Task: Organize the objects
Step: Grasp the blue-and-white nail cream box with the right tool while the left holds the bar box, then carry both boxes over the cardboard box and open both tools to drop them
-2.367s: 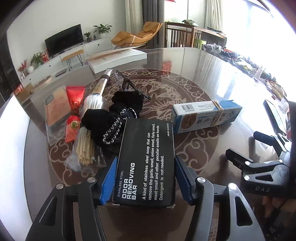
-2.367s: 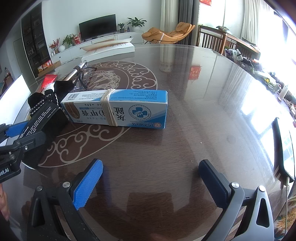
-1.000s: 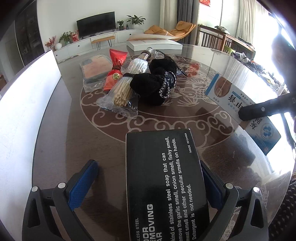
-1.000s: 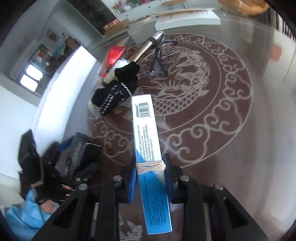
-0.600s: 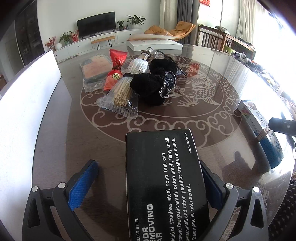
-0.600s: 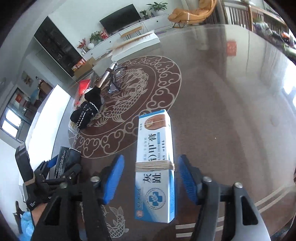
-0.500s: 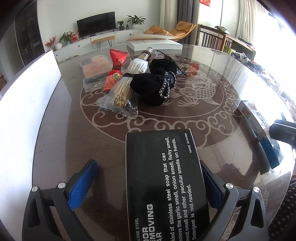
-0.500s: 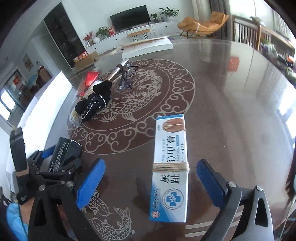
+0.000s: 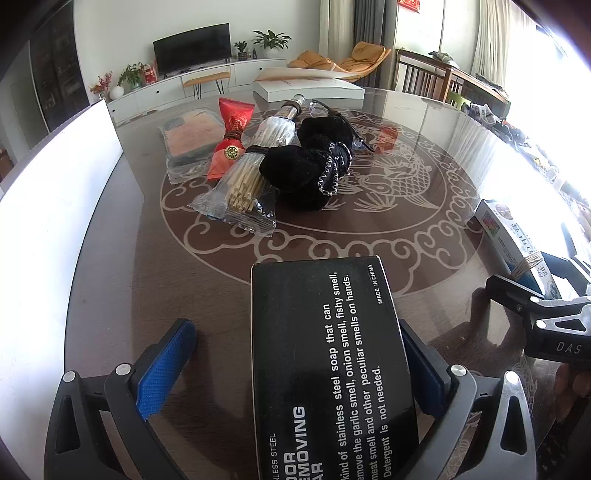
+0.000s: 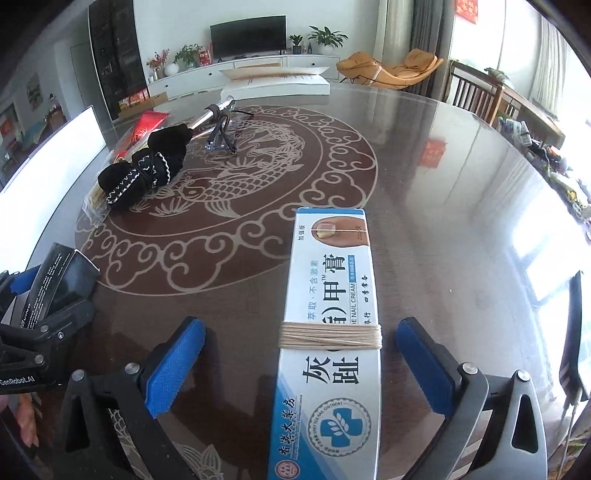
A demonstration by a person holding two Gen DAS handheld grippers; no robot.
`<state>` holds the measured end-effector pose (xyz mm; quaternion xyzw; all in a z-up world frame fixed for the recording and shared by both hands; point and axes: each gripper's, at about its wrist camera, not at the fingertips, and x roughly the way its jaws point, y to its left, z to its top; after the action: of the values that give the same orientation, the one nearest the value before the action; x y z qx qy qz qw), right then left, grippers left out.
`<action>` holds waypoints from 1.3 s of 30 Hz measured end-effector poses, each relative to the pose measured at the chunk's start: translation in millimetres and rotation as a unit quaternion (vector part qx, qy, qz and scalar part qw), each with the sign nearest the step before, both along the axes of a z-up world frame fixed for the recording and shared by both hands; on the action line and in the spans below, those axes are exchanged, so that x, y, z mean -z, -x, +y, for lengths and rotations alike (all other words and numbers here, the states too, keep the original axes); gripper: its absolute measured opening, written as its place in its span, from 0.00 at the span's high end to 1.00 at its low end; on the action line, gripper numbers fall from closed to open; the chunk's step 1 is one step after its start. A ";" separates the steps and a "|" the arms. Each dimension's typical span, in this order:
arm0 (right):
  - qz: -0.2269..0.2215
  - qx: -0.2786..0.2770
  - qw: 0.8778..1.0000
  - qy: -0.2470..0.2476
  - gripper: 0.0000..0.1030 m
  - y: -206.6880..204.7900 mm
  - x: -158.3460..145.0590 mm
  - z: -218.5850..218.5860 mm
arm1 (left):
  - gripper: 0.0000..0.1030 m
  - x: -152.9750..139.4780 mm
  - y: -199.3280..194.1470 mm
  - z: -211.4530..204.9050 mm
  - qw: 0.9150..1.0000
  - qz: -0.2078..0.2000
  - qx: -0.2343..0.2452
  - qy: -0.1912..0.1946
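The nail cream box lies flat on the glass table, lengthwise between my right gripper's blue pads, with a clear gap on each side. A second ago I had it clamped at the string binding, standing on its narrow edge; now its broad printed face is up and my jaws are opening, nearly at their widest, no pad on the carton. My view has changed too: then I looked steeply down on the dragon pattern, now the far side of the room with the television is in sight. From my left wrist camera the same box sits at the right edge of the table, where a second ago it hung tilted in the air under a dark finger.

My left gripper looks just as it did a second ago. The black odor bar box lies between its fingers, its right side against the right pad, while the left pad stands off with bare table between. So that gripper is spread wide and grips nothing.

The pile beyond is unchanged: black pouch, the bag of sticks, the red packet and the clear-wrapped pack beside it. The glasses lie past the pouch.
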<state>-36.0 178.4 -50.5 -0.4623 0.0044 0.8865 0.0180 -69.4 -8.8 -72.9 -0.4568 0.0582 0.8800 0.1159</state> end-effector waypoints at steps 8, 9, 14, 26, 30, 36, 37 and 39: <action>0.012 0.005 0.998 0.068 0.00 -3.2 -5.6 20.6 | 0.00 -0.9 -1.1 -1.2 0.999 -0.017 0.028 0.006; 0.016 0.010 0.994 0.108 0.00 -4.7 -8.8 29.8 | 0.00 -1.1 -4.0 -1.5 0.999 -0.023 0.037 0.008; -0.041 -0.018 0.993 0.112 0.00 -0.3 -17.4 29.9 | 0.00 -1.8 -19.2 -5.8 0.998 -0.037 0.044 0.014; -0.066 -0.036 0.992 0.104 0.57 -11.6 -59.1 -3.2 | 0.44 -59.7 -58.1 -23.5 0.998 0.039 0.028 -0.048; -0.021 -0.116 0.982 0.146 0.57 -17.1 -114.7 -72.7 | 0.44 -109.5 -82.2 -81.1 0.994 0.071 -0.014 -0.076; 0.004 -0.275 0.938 0.211 0.57 -15.9 -177.7 -225.6 | 0.44 -138.7 -95.6 -214.3 0.984 0.088 -0.155 -0.033; -0.001 -0.295 0.929 0.222 0.57 -14.6 -181.7 -249.4 | 0.44 -136.8 -94.8 -235.8 0.980 0.081 -0.180 -0.020; -0.007 -0.327 0.916 0.231 0.57 -12.0 -184.0 -294.5 | 0.44 -130.3 -93.4 -274.4 0.973 0.071 -0.220 -0.006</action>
<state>-23.9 -116.1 133.5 -0.4351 0.0578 0.8138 -0.3807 24.0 -283.3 57.4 -0.3940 -0.0408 0.9145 -0.0825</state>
